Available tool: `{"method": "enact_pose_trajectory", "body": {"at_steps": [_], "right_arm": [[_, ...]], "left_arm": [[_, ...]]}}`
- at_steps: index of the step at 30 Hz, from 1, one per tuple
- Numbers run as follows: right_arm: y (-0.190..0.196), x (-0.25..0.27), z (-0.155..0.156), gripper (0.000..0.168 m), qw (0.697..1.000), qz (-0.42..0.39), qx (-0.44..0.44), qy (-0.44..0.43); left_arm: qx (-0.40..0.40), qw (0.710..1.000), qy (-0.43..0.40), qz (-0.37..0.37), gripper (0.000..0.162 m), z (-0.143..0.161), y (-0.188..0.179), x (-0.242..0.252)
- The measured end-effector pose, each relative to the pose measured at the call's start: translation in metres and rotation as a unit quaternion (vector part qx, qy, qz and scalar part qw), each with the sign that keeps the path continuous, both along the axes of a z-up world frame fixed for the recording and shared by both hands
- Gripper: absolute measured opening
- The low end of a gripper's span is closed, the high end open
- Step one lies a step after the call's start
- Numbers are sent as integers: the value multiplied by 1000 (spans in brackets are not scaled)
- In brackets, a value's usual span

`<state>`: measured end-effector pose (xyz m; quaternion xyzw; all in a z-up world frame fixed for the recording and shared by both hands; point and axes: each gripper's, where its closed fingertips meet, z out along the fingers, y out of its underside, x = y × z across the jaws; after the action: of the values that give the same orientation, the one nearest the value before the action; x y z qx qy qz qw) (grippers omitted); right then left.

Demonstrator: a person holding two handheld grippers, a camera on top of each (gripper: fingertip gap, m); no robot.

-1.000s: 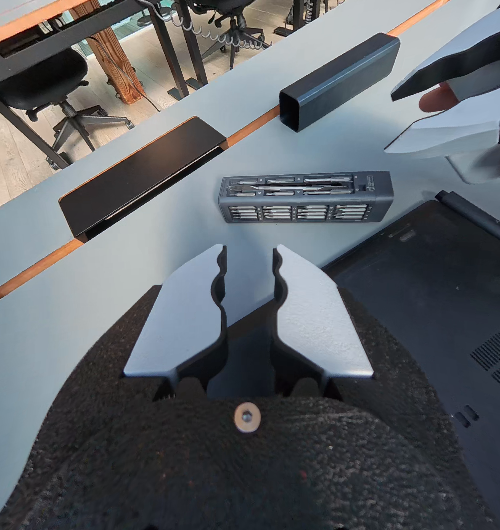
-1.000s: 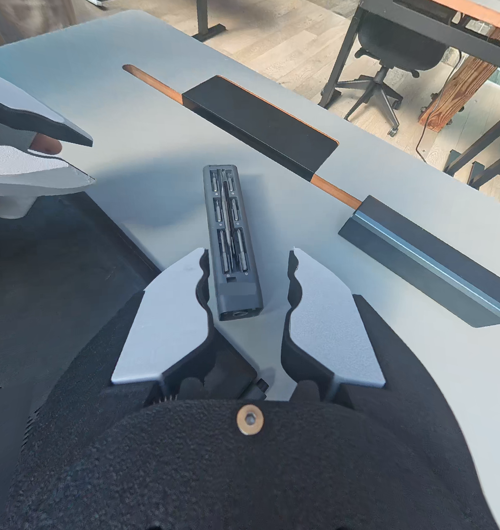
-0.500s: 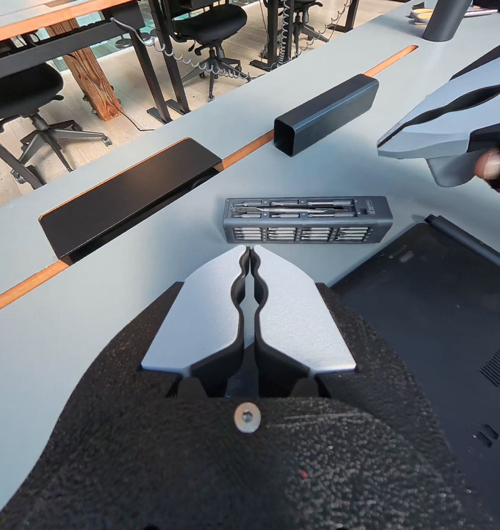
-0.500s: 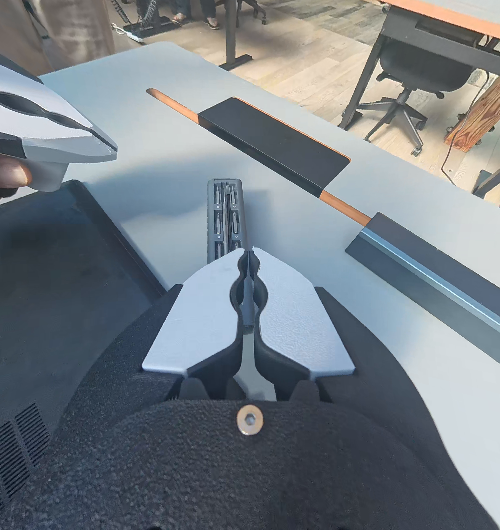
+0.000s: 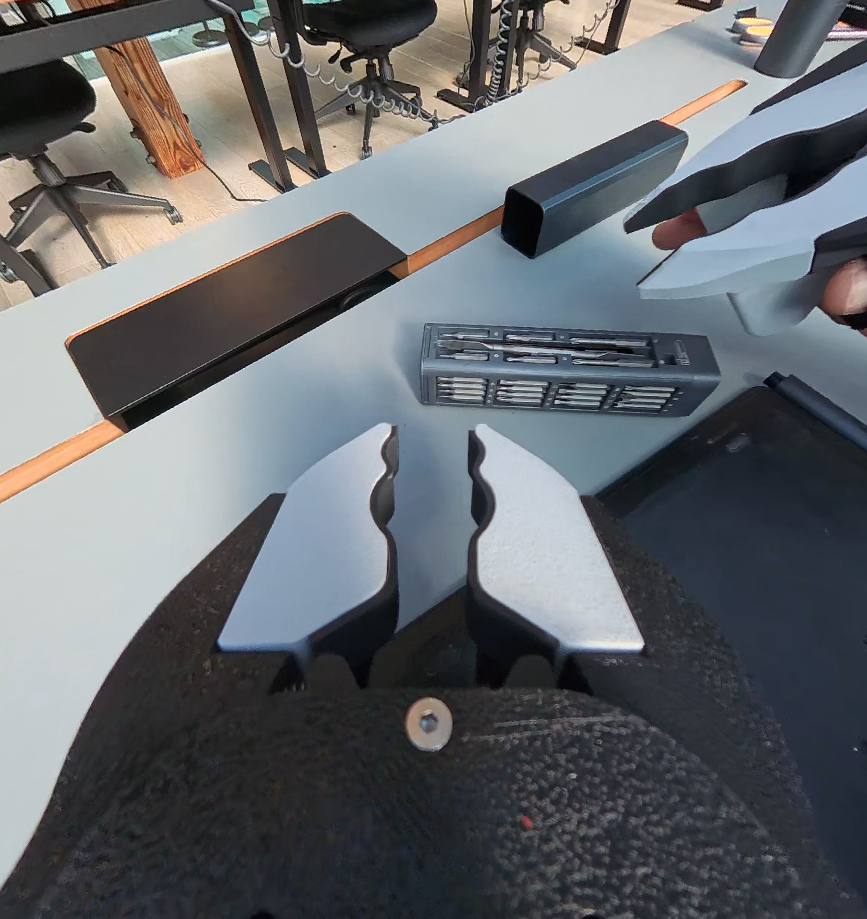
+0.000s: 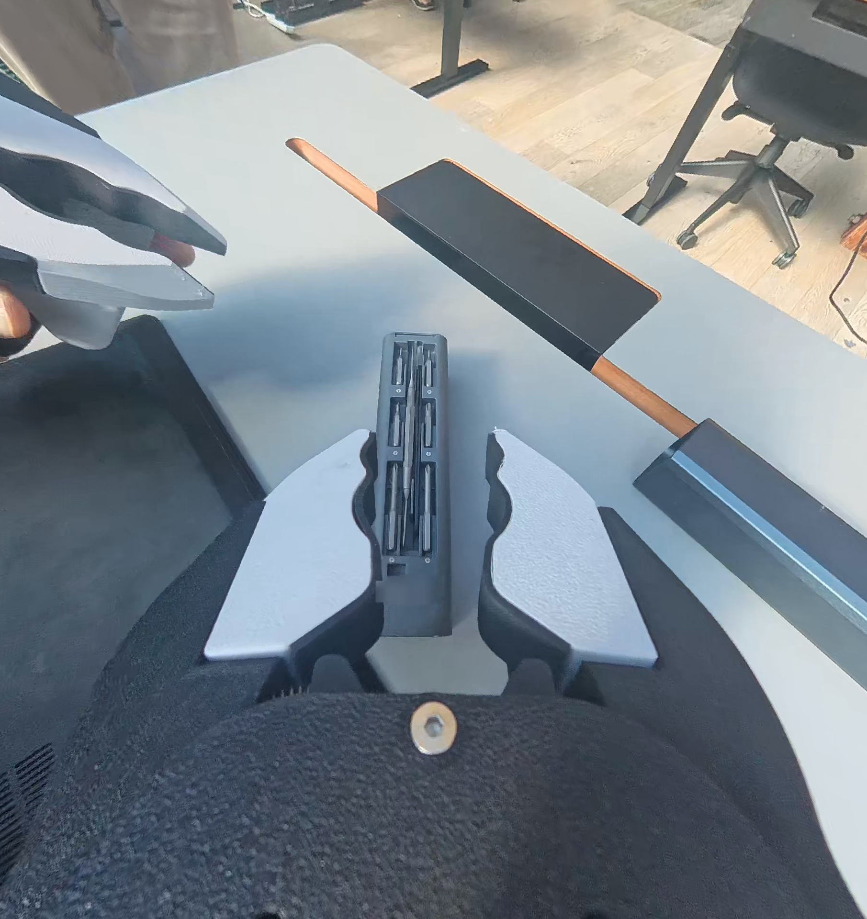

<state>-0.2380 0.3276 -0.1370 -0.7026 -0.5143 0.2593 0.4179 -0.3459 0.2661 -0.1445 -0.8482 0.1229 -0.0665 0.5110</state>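
Observation:
A grey screwdriver-bit tray [image 5: 565, 370] lies flat on the pale table [image 5: 123, 547], with rows of bits and a slim driver in it. My left gripper [image 5: 434, 432] is open and empty, a short way in front of the tray's left end. My right gripper [image 6: 429, 432] is open and empty. It hovers over the tray [image 6: 414, 497], whose near end shows between the jaws. In the left wrist view the right gripper [image 5: 635, 261] hangs above and to the right of the tray, apart from it. The left gripper [image 6: 217, 273] shows at the upper left of the right wrist view.
A black laptop [image 5: 769, 547] lies bottom up beside the tray; it also shows in the right wrist view [image 6: 73, 472]. A dark hollow sleeve [image 5: 595, 184] lies behind the tray. A black cable flap [image 5: 232, 303] sits in the table's wooden slot. Office chairs stand beyond the edge.
Both grippers were open a second ago, shut half a second ago, and are open again now. The tray, sleeve and laptop have not moved.

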Motion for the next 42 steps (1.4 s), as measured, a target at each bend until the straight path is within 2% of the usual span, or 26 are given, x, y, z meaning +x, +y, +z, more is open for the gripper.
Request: {"method": "enact_pose_trajectory", "body": {"at_steps": [1, 3, 5, 6, 7, 9, 10, 11, 15, 20, 21, 22, 23, 25, 28, 30, 33, 34, 39, 40, 41, 42], "right_arm": [[-2, 2, 0, 51, 1000, -6, -2, -3], [-11, 12, -1, 57, 1000, -12, -5, -11], [-21, 26, 2, 58, 1000, -24, -6, -11], [-27, 34, 3, 57, 1000, -28, -6, -10], [-32, 44, 6, 51, 999, -35, -3, -8], [-40, 65, 11, 24, 999, -53, 9, -9], [-44, 76, 15, 8, 998, -60, 15, -5], [-49, 86, 19, 0, 998, -62, 16, 3], [-70, 116, 29, 0, 997, -72, -6, 32], [-85, 136, 32, 0, 996, -78, 7, 41], [-87, 136, 34, 4, 996, -78, 6, 46], [-87, 135, 35, 15, 996, -79, 3, 47], [-86, 132, 36, 25, 996, -78, 2, 44], [-84, 123, 39, 37, 997, -70, 3, 36], [-75, 99, 45, 50, 998, -51, 3, 23], [-69, 76, 46, 60, 999, -28, -11, 12], [-53, 39, 43, 67, 1000, 5, -5, -15], [-47, 28, 41, 68, 1000, 15, 0, -25], [-26, -5, 48, 69, 999, 38, 17, -36], [-24, -7, 51, 69, 999, 36, 18, -33], [-23, -6, 57, 65, 999, 36, 23, -26], [-23, -3, 64, 49, 999, 33, 31, -15]], "left_arm": [[-4, 1000, -8, 2, 38, 1, -3, -1], [-17, 1000, -15, 7, 57, 1, -12, -4], [-20, 1000, -16, 16, 60, 6, -24, -10], [-20, 1000, -14, 16, 56, 9, -31, -13], [-18, 1000, -11, 13, 43, 13, -40, -16], [-7, 1000, -3, 14, 0, 21, -57, -22], [0, 1000, -7, 13, 0, 26, -65, -24], [3, 1000, -15, 6, 0, 31, -75, -23], [8, 999, -33, -6, 0, 39, -107, -20], [18, 999, -36, -3, 0, 44, -126, -14], [21, 999, -38, -4, 0, 46, -129, -11], [24, 999, -38, 2, 0, 48, -130, -10], [25, 999, -35, 14, 8, 50, -131, -11], [17, 999, -31, 21, 42, 52, -130, -11], [15, 999, -33, 31, 67, 61, -124, -13], [16, 999, -36, 29, 77, 64, -118, -15], [8, 999, -31, 18, 78, 59, -108, -21], [5, 1000, -24, 16, 78, 55, -106, -25], [-6, 1000, -6, -4, 48, 39, -91, -38], [-5, 1000, -11, -5, 47, 37, -89, -41], [-5, 1000, -20, -10, 39, 36, -87, -42], [-3, 999, -32, -19, 20, 36, -86, -42]]}}
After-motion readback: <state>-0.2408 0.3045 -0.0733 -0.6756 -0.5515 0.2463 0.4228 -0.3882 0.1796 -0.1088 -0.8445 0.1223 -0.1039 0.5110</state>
